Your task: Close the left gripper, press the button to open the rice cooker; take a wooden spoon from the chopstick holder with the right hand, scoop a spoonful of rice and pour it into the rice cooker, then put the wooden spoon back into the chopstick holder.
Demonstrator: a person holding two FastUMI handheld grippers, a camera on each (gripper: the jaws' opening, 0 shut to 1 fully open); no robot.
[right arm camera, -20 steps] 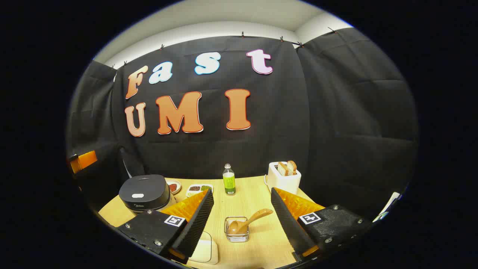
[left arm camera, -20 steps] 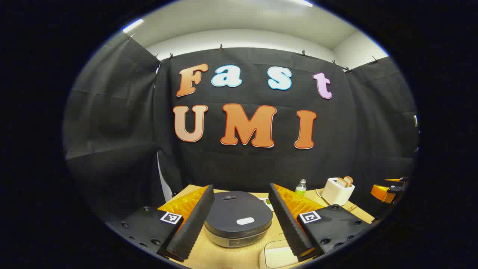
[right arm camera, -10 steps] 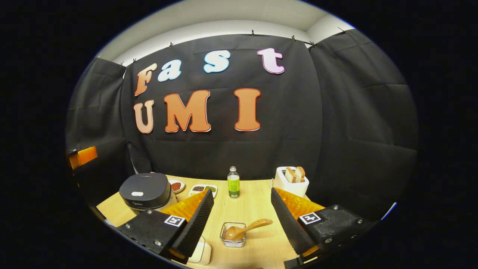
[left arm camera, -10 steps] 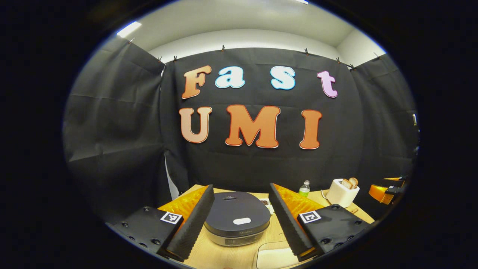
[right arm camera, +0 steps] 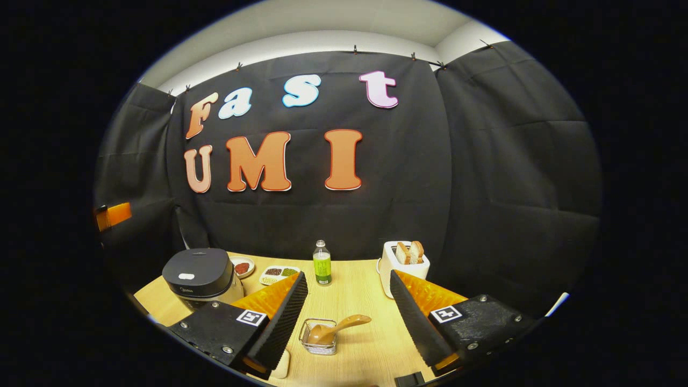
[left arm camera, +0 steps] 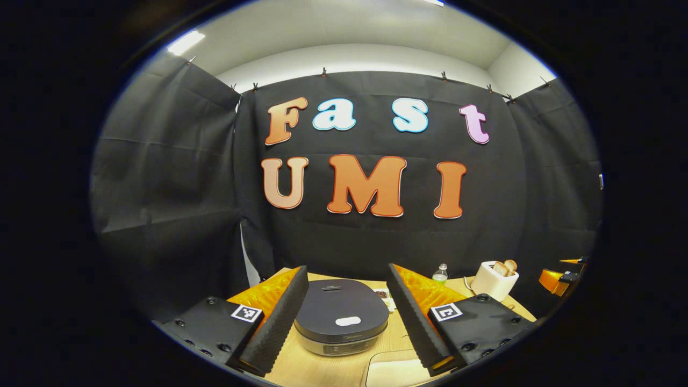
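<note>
My left gripper (left arm camera: 347, 317) hangs wide apart above the rice cooker (left arm camera: 341, 322). My right gripper (right arm camera: 348, 320) gapes too, over the wooden spoon (right arm camera: 336, 329).

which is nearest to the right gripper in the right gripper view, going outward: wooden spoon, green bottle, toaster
1. Wooden spoon, in the wire holder between the fingers of the right gripper.
2. Green bottle, beyond it, mid-table.
3. Toaster, to the right; too close to the bottle to rank.
</note>
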